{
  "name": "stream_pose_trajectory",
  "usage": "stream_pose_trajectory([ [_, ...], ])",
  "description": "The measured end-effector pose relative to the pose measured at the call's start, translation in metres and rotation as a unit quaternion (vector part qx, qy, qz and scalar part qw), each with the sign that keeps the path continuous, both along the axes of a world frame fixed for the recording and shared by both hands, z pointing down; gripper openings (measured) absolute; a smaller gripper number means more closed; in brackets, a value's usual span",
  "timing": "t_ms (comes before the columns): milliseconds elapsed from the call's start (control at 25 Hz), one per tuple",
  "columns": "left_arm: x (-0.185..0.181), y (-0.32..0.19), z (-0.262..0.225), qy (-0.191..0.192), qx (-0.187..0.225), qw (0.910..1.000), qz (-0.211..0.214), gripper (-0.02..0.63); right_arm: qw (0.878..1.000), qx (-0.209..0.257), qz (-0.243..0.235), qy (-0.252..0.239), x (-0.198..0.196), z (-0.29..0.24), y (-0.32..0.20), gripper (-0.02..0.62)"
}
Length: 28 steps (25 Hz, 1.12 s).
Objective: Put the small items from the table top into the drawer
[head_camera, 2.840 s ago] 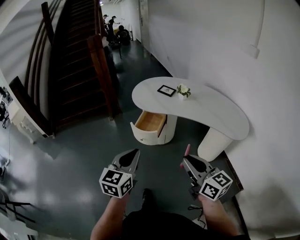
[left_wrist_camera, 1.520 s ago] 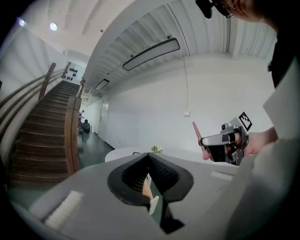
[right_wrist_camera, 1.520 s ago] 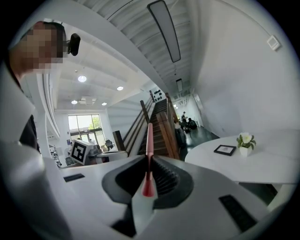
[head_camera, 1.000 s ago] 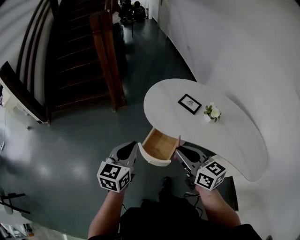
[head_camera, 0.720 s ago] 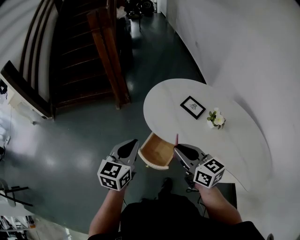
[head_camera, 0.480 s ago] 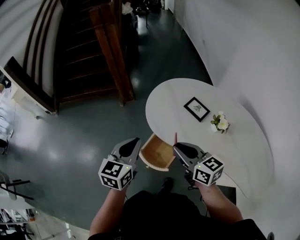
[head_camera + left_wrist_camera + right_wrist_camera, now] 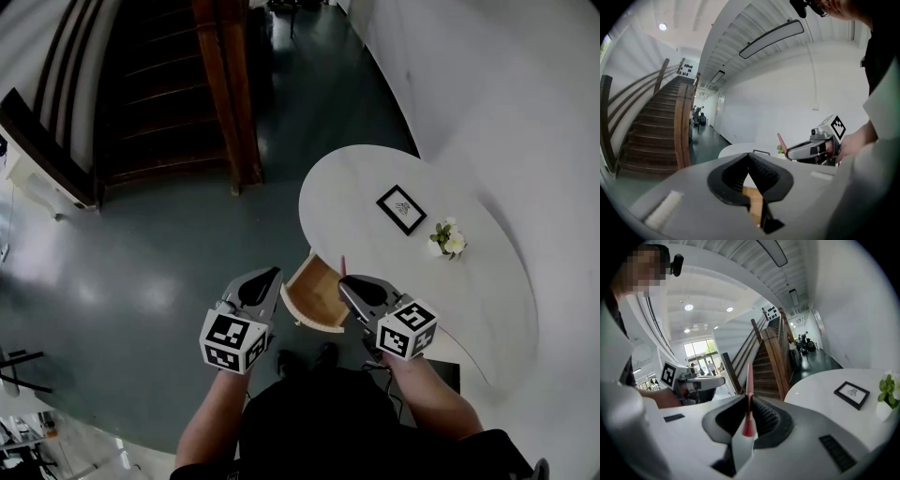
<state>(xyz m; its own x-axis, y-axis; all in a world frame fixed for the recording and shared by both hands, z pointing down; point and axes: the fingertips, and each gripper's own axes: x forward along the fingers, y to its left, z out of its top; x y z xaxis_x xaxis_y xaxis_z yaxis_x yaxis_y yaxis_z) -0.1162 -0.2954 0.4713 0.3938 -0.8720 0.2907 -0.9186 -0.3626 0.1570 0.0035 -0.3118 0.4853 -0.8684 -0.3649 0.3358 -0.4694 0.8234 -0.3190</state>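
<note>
One slim pink-red stick [image 7: 749, 380], tapered, upright, clamped in right tool [image 7: 749, 401]

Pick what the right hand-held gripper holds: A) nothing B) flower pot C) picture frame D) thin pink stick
D: the right hand-held gripper is shut on a thin pink stick; the picture frame and flowers sit on the table.

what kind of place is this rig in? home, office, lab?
Likely a hallway or lobby: wooden staircase, glossy dark floor, and a white curved table by the wall with a framed picture and small flowers.
</note>
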Motion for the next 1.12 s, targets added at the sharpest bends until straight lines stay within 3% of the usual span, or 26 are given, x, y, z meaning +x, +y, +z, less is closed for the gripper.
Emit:
stream_pose_trajectory([
  [320, -0.023, 0.01, 0.031, 0.024, -0.016, 0.9995, 0.009, 0.011, 0.998, -0.002, -0.01, 0.062, -0.027, 0.035, 0.014, 0.054],
  [680, -0.025, -0.006, 0.096, 0.031, -0.059, 0.9978, 0.005, 0.011, 0.989, -0.036, -0.053, 0.133, -0.034, 0.134, -0.008, 0.054],
  [880, -0.017, -0.019, 0.13, 0.035, -0.084, 0.9959, 0.006, 0.011, 0.973, -0.034, -0.111, 0.2, -0.036, 0.199, -0.008, 0.054],
  [1120, -0.005, -0.025, 0.173, 0.045, -0.117, 0.992, 0.015, 0.011, 0.951, -0.039, -0.141, 0.272, -0.028, 0.266, -0.009, 0.054],
])
